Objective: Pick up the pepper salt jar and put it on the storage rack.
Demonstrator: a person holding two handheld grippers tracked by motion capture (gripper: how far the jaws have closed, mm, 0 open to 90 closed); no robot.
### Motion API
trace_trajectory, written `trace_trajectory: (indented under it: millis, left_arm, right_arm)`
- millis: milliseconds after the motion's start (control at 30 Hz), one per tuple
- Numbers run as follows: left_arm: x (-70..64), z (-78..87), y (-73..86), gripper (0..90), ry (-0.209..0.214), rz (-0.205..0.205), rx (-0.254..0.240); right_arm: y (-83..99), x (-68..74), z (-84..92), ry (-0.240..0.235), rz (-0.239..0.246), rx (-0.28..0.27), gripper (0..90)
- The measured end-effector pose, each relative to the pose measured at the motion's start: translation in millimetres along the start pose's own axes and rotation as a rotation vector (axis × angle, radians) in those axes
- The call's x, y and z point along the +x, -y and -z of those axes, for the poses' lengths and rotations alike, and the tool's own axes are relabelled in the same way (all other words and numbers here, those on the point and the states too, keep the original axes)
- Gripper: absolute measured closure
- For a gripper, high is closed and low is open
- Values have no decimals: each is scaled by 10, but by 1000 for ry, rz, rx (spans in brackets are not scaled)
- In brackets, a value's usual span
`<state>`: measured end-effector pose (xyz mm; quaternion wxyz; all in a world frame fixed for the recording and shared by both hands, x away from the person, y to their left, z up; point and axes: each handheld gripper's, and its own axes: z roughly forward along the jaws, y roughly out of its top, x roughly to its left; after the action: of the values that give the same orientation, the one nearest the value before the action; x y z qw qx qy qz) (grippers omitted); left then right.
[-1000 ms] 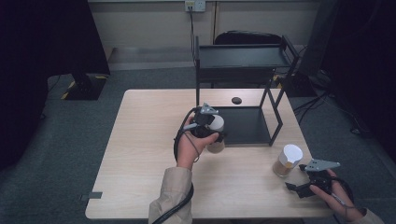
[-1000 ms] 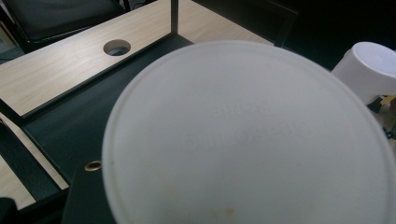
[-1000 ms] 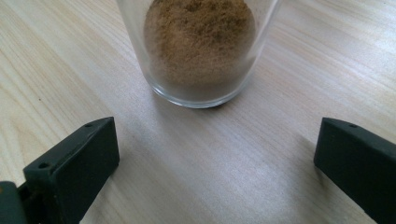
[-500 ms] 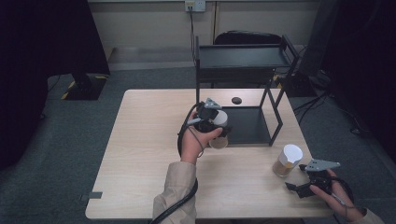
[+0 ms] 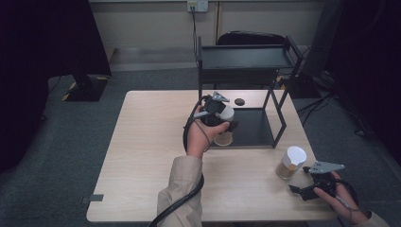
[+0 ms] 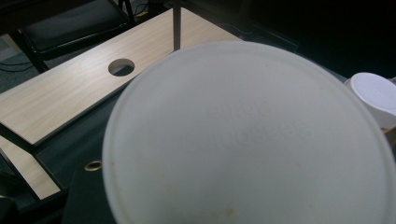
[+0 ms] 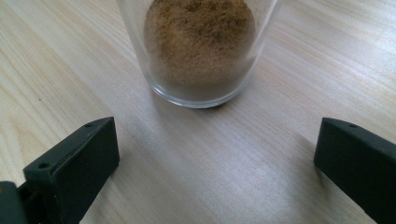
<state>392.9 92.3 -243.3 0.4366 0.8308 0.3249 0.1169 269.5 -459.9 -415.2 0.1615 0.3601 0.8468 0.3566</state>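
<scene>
White-lidded glass jar, contents probably brown powder, is clenched in the left gripper at the black rack's seven o'clock; right gripper fingers released before another powder-filled white-lidded glass.

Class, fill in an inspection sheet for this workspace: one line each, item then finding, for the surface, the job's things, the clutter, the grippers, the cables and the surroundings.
Surface: light wooden table with a round hole near its far edge.
Job's things: white-lidded clear glass jar held in front of the black metal shelf rack; second white-lidded clear glass jar of brown powder standing near the right edge.
Clutter: nothing seen.
Grippers: left gripper shut on the first jar; right gripper open, jaws apart from the powder jar, low over the table.
Cables: black cable trailing along the left sleeve.
Surroundings: grey carpet, black chair behind the rack, wall socket.
</scene>
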Motion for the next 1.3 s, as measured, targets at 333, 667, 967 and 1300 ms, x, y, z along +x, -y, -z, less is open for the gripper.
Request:
trace_trajectory:
  millis: [333, 667, 967, 1300]
  left_arm:
    - [-35, 0, -242, 346, 8, -7, 9]
    - [-35, 35, -393, 346, -3, -14, 12]
    - [-27, 66, -528, 346, -15, -18, 13]
    - [-35, 129, -740, 346, 3, -10, 20]
  right_arm:
    - [0, 0, 0, 0, 0, 0, 0]
    - [-1, 0, 0, 0, 0, 0, 0]
    - [-1, 0, 0, 0, -1, 0, 0]
    - [-1, 0, 0, 0, -1, 0, 0]
